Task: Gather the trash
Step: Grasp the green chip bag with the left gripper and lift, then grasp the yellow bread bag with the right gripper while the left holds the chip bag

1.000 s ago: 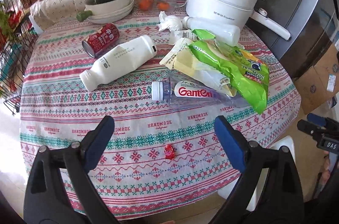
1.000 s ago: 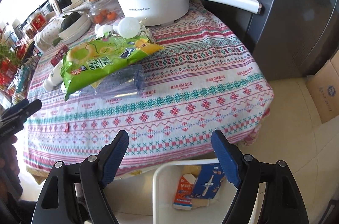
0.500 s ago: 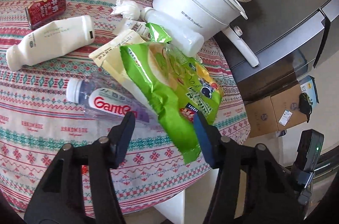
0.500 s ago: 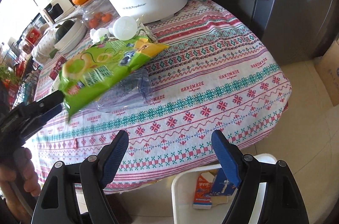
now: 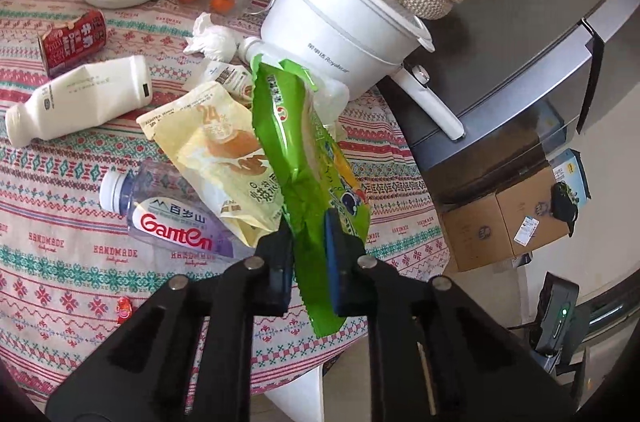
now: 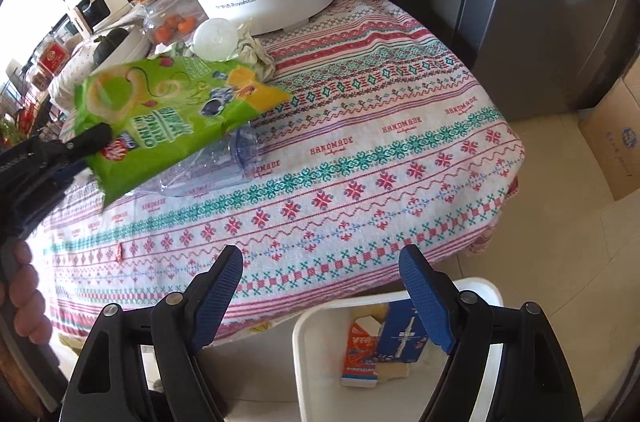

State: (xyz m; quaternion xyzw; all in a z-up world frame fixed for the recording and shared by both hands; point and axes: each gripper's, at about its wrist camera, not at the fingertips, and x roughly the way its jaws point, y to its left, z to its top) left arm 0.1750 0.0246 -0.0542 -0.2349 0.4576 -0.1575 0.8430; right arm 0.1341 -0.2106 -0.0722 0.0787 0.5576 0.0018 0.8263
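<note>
My left gripper [image 5: 308, 254] has just been closing and now pinches the lower end of the green snack bag [image 5: 304, 158], which slants up off the counter [image 6: 360, 158] over the yellow pouch [image 5: 216, 150] and the Ganten water bottle [image 5: 168, 214]. My right gripper [image 6: 320, 298] hangs spread wide and empty at the counter's edge, above the white trash bin [image 6: 308, 350] holding cartons. Beyond the bag lie a white bottle [image 5: 76, 102], a red can [image 5: 72, 40] and a crumpled tissue [image 5: 212, 38].
</note>
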